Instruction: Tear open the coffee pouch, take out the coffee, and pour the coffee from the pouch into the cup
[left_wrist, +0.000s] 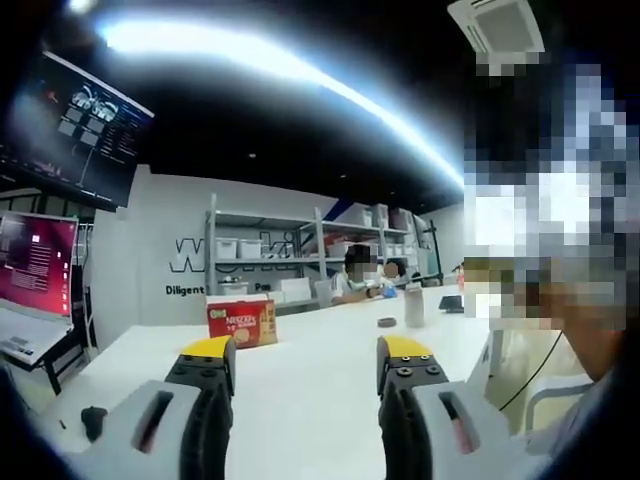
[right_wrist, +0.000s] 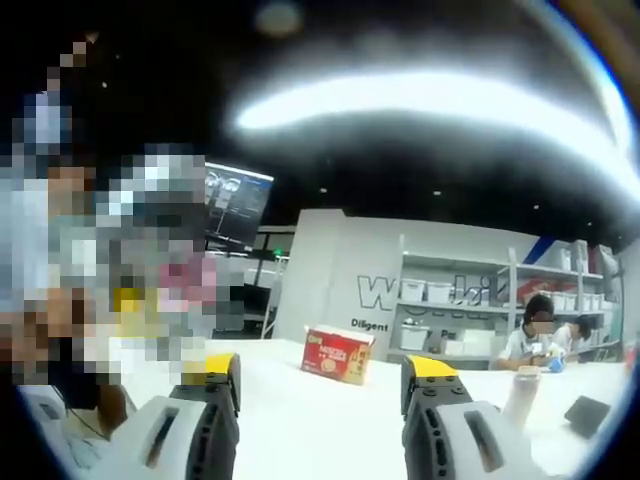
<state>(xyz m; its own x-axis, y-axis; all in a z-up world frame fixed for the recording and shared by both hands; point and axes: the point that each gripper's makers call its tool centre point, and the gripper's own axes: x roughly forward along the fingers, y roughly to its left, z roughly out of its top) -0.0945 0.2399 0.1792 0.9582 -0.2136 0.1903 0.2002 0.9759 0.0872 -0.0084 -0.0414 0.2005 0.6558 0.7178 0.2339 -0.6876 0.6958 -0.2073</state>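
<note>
Two hand-held grippers: left hand-held gripper (left_wrist: 305, 355) and right hand-held gripper (right_wrist: 323, 372), jaws apart, empty.
Red box (left_wrist: 241, 321): upright on white table (left_wrist: 310, 400).

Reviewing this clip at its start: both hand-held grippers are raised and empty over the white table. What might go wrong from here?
1. The red coffee box sits well beyond the open left hand-held gripper and the open right hand-held gripper, so a long reach is needed, and the light box may slide when gripped.
2. No loose pouch is visible; it probably has to come out of the box first.
3. A tall cup stands near the right hand-held gripper's path and might get knocked over.
</note>
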